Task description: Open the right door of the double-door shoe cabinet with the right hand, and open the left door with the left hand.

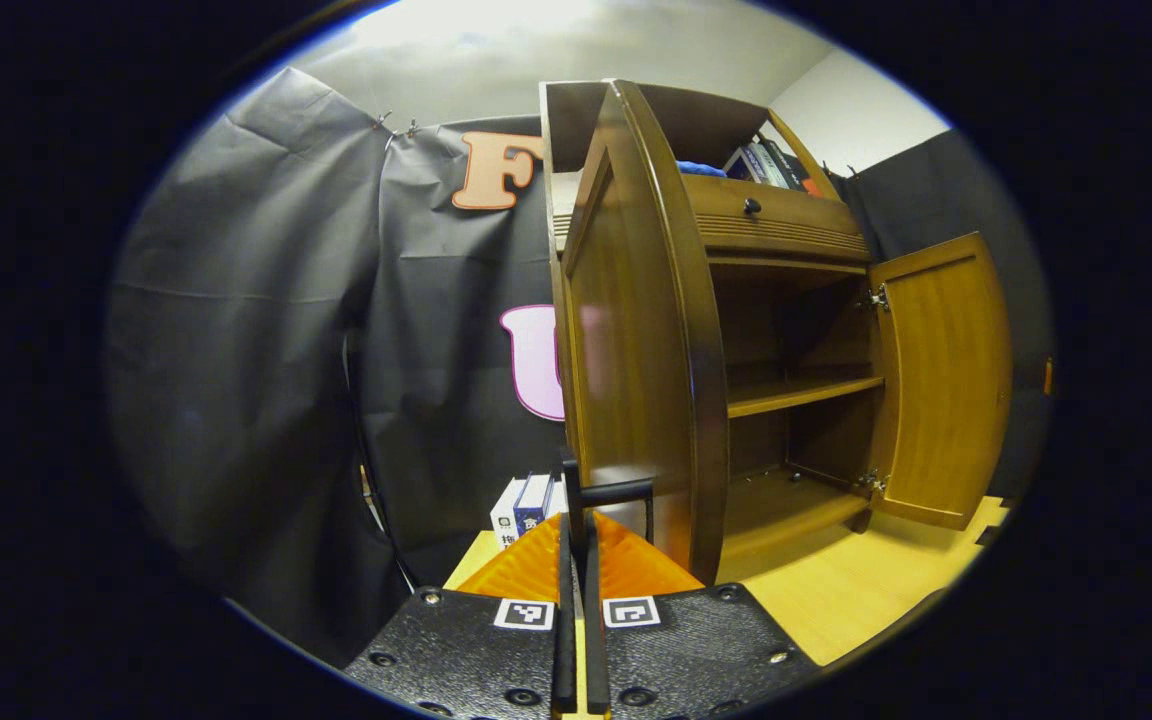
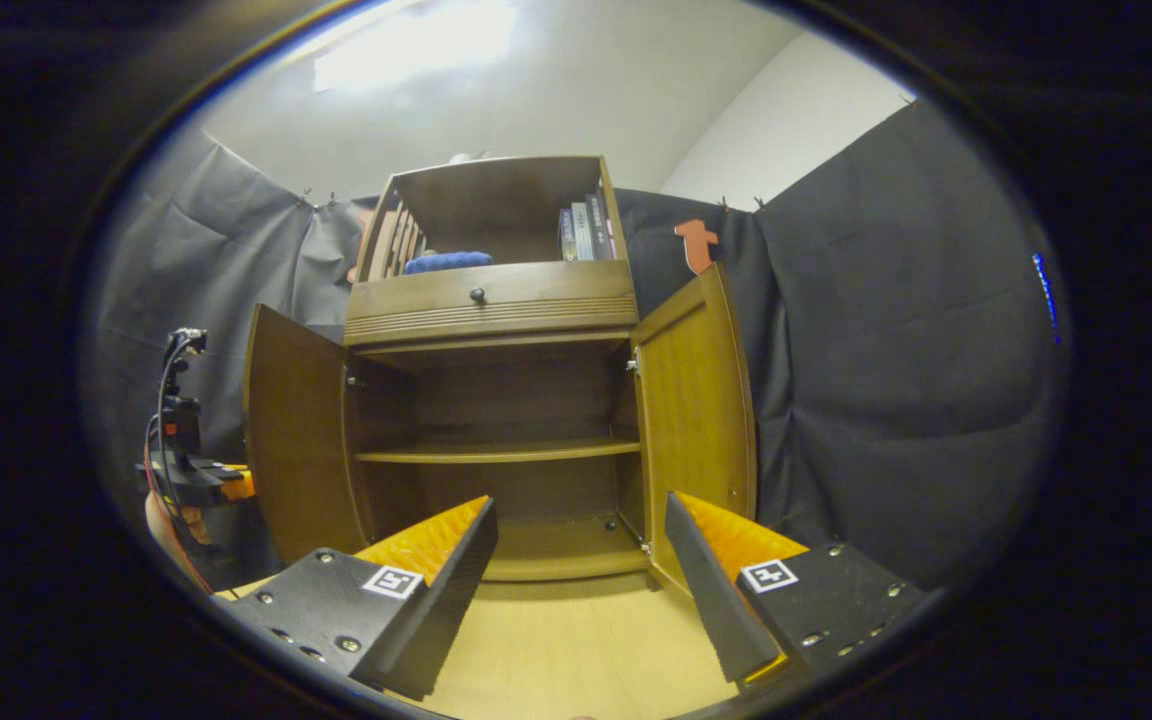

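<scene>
Shoe cabinet [image 2: 496,300] standing on the pale wooden floor [image 2: 576,650], both lower doors swung wide: left door [image 2: 301,440] out to its left, right door [image 2: 696,400] out to its right, shelf [image 2: 496,453] bare between them. Task likely finished. Left gripper [image 1: 579,540] pressed together on the dark handle [image 1: 616,492] at the left door's edge; right gripper [image 2: 576,575] spread, holding nothing, well in front of the cabinet. Risks: overswinging the left door and straining its hinges by pulling further; yanking the door shut by drawing back before letting go.
</scene>
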Tool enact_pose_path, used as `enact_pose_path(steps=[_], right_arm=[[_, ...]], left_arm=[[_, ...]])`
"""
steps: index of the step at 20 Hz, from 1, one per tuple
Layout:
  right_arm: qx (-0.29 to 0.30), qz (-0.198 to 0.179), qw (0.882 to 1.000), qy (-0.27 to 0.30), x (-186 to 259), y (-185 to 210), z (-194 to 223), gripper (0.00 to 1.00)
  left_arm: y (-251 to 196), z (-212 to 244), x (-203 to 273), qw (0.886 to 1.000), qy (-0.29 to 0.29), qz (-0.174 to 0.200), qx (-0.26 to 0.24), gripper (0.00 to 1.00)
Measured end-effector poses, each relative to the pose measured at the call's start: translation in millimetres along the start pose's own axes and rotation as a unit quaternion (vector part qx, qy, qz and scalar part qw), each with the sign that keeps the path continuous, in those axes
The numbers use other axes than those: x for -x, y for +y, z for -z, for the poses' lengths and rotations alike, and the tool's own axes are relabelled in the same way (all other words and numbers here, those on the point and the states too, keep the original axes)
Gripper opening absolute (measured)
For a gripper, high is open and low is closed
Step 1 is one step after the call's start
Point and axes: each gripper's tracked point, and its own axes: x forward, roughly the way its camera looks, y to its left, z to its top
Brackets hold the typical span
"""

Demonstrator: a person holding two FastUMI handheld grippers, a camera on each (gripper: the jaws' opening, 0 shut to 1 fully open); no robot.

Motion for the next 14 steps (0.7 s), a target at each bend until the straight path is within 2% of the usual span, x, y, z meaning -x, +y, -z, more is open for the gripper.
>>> enact_pose_path(steps=[5, 6, 8, 9, 10, 14], right_arm=[[-0.006, 0.008, 1.0, 0.002, -5.8, 2.7, 6.6, 1.0], [-0.006, 0.01, 1.0, 0.002, -6.4, 3.0, 6.7, 0.96], [-0.006, 0.012, 1.0, 0.003, -6.1, 4.2, 8.2, 1.0], [-0.006, 0.012, 1.0, 0.003, -6.3, 5.9, 8.1, 0.96], [-0.005, 0.012, 1.0, 0.003, -6.6, 7.2, 7.9, 0.99], [-0.002, 0.013, 1.0, 0.003, -7.0, 12.9, 6.5, 1.0]], left_arm=[[14.7, -1.3, -2.6, 0.999, -0.004, 0.034, 0.006, 0.02], [16.4, -0.5, -3.5, 0.999, -0.002, 0.039, 0.006, 0.04], [20.5, -1.4, -3.3, 0.999, -0.004, 0.049, 0.004, 0.04], [22.7, -0.7, -2.2, 0.999, -0.005, 0.054, 0.005, 0.04], [26.9, 0.0, -2.5, 0.998, -0.009, 0.058, 0.008, 0.05], [43.6, -0.5, -4.7, 0.996, -0.028, 0.083, 0.028, 0.04]])
